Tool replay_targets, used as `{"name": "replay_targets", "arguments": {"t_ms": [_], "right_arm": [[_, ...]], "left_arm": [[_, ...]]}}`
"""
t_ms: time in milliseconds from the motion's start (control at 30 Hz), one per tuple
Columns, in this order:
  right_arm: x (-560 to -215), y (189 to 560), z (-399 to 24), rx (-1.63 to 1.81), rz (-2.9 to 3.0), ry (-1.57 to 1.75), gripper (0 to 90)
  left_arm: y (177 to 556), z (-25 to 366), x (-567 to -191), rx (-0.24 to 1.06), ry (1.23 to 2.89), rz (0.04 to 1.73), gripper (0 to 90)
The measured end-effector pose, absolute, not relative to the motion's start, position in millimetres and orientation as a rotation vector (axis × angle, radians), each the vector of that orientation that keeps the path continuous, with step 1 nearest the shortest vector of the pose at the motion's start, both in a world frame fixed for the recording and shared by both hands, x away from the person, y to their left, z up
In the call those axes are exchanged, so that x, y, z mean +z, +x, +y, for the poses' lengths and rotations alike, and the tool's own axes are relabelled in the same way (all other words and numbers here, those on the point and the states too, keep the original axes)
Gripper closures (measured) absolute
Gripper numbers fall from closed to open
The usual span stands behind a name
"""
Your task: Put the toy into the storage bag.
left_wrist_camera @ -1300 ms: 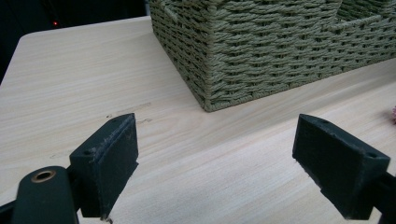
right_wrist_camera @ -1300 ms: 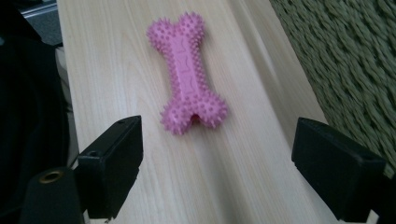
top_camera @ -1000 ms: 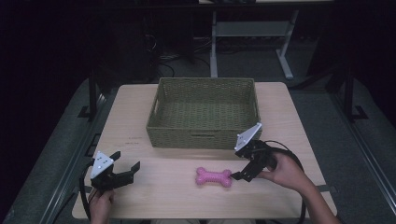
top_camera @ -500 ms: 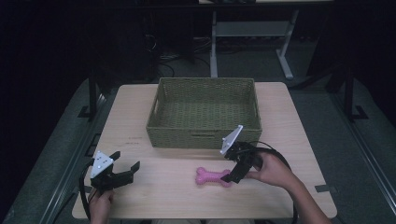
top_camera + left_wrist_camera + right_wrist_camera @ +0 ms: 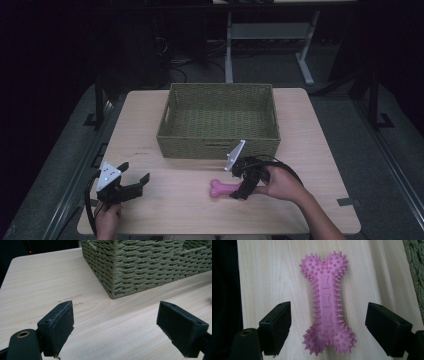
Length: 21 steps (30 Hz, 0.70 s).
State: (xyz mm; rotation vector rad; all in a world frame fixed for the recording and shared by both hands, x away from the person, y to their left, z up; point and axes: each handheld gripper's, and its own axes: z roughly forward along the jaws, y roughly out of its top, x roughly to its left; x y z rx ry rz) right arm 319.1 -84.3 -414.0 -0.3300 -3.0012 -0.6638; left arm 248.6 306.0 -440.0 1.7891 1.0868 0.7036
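A pink spiky toy bone (image 5: 224,188) (image 5: 326,302) lies flat on the wooden table in front of a green woven basket (image 5: 218,120). My right gripper (image 5: 242,192) (image 5: 328,327) is down over the bone's right end, its jaws on either side of it and not touching. Those jaws have just been closing a little, with the bone between them. My left gripper (image 5: 134,177) (image 5: 115,331) rests at the table's near left corner, open, with nothing between its fingers. It faces the basket's corner (image 5: 117,272).
The basket stands empty in the middle of the table, its front wall close behind the right gripper. Bare tabletop (image 5: 170,205) stretches between the two grippers. Table legs and cables show on the dark floor beyond.
My right gripper has moved left and down, from beside the bone's right end to over it, so the bone now sits between its jaws. The left gripper stayed still.
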Motion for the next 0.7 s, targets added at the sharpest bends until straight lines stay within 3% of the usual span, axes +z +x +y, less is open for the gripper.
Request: {"name": "replay_targets", "arguments": {"t_ms": [300,700], "right_arm": [[-423.0,319.5,-75.0,-0.624,-3.023,-0.303,24.6],[-427.6,317.8,-66.0,-0.601,-3.054,-0.252,37.0]], "left_arm": [[248.9,306.0,-440.3,0.701,1.788,1.086,13.9],[249.5,306.5,-440.8,0.693,1.783,1.088,13.8]]}}
